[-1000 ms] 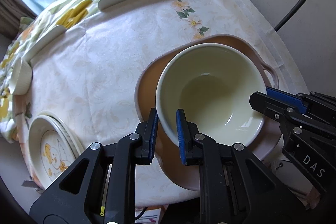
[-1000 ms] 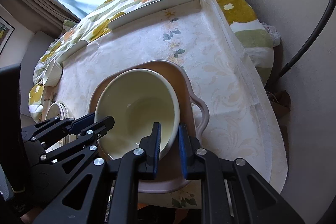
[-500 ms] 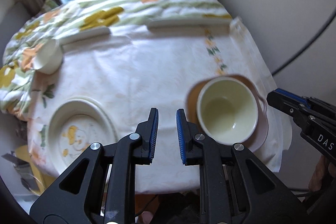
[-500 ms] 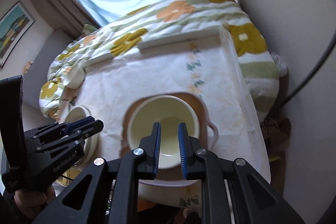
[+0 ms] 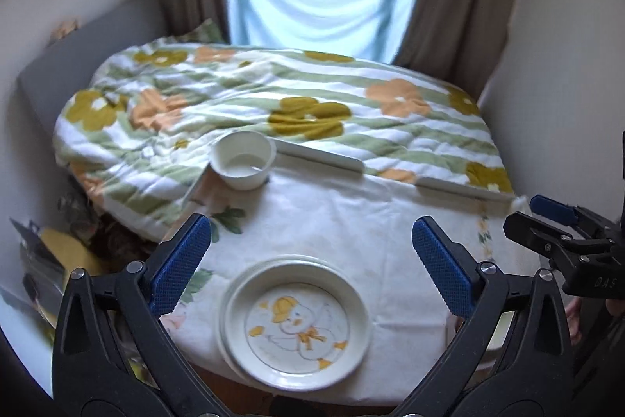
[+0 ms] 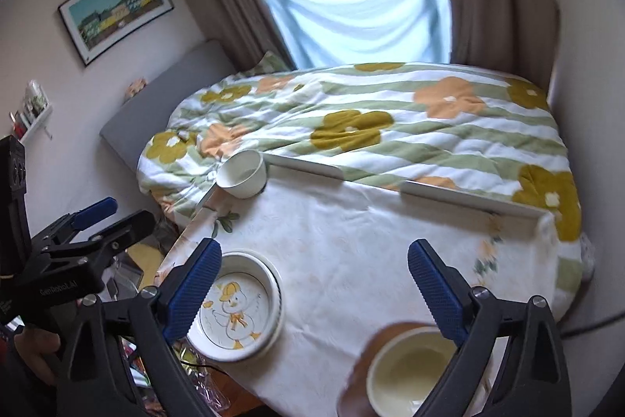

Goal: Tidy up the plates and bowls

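left gripper (image 5: 310, 258): jaws have just been opening and are spread wide; nothing is held between them.
right gripper (image 6: 314, 284): jaws have likewise just been opening and stand wide; nothing is gripped.
duck plates (image 5: 295, 325): a small stack is seen at the near table edge, directly ahead of and below the left jaws, centred in their gap.
cream bowl (image 6: 410, 372): seated in a brown dish (image 6: 361, 366) at the near right, partly hidden behind the right gripper's right finger.
white bowl (image 5: 243, 159): set at the far left of the table (image 5: 351, 221), well apart from both grippers.
nearer hand: the left is judged nearer the duck plates; being round, they offer no long axis.
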`<state>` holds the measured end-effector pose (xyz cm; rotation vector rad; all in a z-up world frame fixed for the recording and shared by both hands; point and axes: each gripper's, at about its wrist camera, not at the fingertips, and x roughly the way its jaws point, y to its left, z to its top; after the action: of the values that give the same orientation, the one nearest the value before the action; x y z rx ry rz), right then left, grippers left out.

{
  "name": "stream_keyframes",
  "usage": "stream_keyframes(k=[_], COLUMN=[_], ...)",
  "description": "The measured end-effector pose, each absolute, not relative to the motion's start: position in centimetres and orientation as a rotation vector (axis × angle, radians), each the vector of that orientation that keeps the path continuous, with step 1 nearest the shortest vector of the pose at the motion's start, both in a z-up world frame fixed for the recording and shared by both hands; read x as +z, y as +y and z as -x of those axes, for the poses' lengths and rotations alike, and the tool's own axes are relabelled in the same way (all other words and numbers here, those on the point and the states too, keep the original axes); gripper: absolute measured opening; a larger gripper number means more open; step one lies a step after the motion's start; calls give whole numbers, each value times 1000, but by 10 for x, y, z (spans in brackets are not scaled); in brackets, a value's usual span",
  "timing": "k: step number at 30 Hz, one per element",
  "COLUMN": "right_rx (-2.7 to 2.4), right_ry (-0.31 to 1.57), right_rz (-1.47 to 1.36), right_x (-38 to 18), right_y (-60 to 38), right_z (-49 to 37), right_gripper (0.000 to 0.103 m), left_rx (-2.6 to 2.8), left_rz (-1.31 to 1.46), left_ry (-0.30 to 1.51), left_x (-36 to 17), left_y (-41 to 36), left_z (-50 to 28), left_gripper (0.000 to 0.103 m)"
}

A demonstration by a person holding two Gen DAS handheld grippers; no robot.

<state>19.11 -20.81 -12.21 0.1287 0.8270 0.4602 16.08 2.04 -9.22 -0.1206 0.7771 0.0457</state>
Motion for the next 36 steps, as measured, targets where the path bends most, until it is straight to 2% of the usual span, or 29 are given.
stream_keyframes(k=[8,13,15,16,23,24,28,31,33,35,36], right_rx=[518,573,576,584,616,613,603,604,608,611,612], right_ry=[835,972,1034,1060,1214,1227,1241,1261,1269,1270,1270], right_rz=[-25,-48,-34,-38,-122,-150,-212,-231,-236,-233,-232], right_x=[-132,-169,-189,-200,-266,-275,-290,-300,-304,-308,-309], right_y=[-116,-63,-46,-40,-7,-5,0,5,8,10,11], right_z=[-281,-358,-384,-395,-439,-442,-452,-457,-459,-460,-460], right_gripper=[95,95,95,95,63,60,56,49,41,32,27], left_rx=[162,142,128,120,40,31,19,30,41,58,57], left_rz=[324,419,448,465,536,545,555,554,547,537,545], left_ry=[832,910,966,990,1102,1112,1138,1149,1154,1161,1159], left_x=[-123,-166,-191,-203,-266,-272,-288,-297,-301,-305,-307], left_y=[133,174,186,192,203,203,202,202,204,207,209], left_z=[-221,-275,-295,-303,-364,-370,-385,-391,-393,-395,-395], left_gripper=[102,101,93,84,49,47,38,36,31,21,21])
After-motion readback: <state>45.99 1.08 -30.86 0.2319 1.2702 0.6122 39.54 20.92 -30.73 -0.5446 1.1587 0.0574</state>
